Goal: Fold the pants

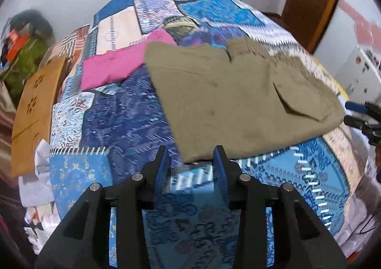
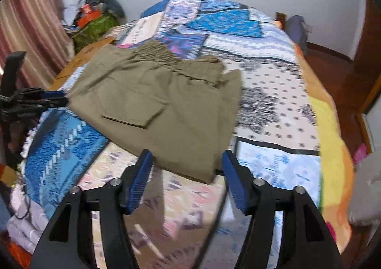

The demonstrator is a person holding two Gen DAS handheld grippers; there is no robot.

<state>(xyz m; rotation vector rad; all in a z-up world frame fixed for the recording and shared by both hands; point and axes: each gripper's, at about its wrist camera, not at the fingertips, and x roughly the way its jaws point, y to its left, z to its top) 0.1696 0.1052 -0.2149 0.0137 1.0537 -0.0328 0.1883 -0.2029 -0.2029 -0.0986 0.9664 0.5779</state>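
While the olive pants (image 1: 228, 93) lie folded flat on the patchwork bedspread (image 1: 123, 126), the left gripper (image 1: 191, 157) and right gripper (image 2: 187, 164) hover at opposite near corners, jaws apart and empty, seemingly ready to pinch for another fold

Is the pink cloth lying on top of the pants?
No, the pink cloth lies beside the pants, its edge tucked under them.

You get soft, even indoor light with no glare and only faint shadows. Both fisheye views bend hard at the rims (black corners all round), and motion blur smears the bedspread (image 1: 133, 112) pattern throughout.
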